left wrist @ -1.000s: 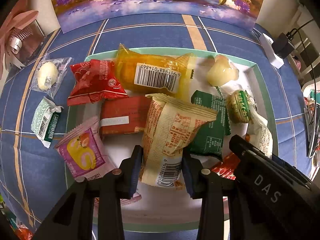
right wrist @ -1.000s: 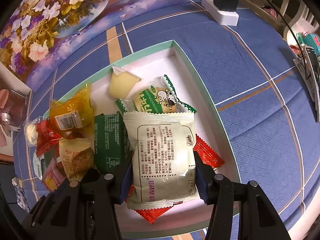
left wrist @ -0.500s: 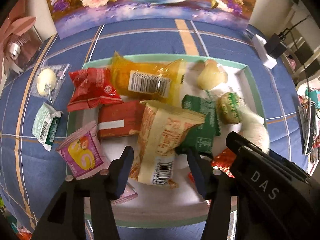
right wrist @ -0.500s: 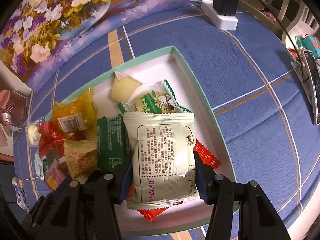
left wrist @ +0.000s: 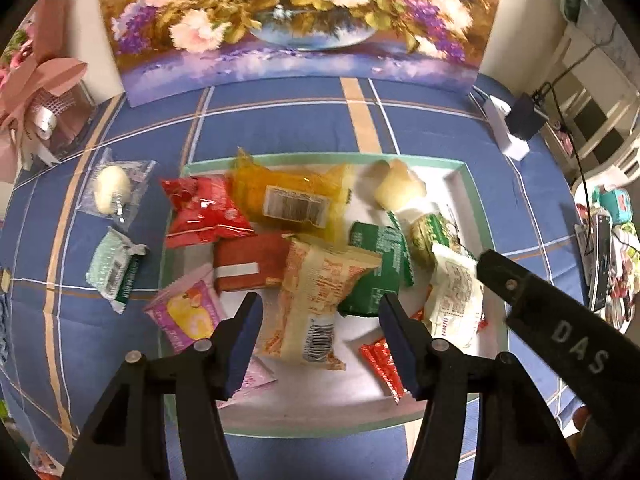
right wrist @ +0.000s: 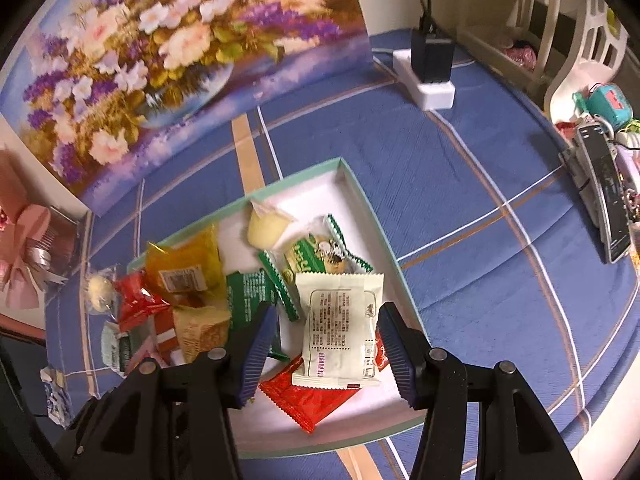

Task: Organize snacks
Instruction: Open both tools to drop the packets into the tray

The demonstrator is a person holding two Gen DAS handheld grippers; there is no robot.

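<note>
A green-rimmed white tray [left wrist: 460, 166] [right wrist: 352, 176] holds several snack packs. My left gripper [left wrist: 320, 336] is open above the tray's near part; the cream-and-orange pack [left wrist: 316, 300] lies in the tray between and beyond its fingers. My right gripper [right wrist: 326, 344] is open above the tray; the white pack [right wrist: 340, 328] lies below on a red pack [right wrist: 304, 396]. The white pack also shows in the left wrist view [left wrist: 452, 296]. Two packs lie outside the tray at left: a clear one with a pale ball [left wrist: 114, 190] and a mint-green one [left wrist: 116, 268].
A flower painting [left wrist: 304, 20] stands behind the tray. A pink bow box [left wrist: 36, 92] is at far left. A white power strip with a black plug [right wrist: 432, 68] lies at back right. A dark device [right wrist: 604, 196] and clutter sit at the right edge.
Both grippers opened and let go of their packs, the cream-and-orange one and the white one, then rose and drew back from the tray.
</note>
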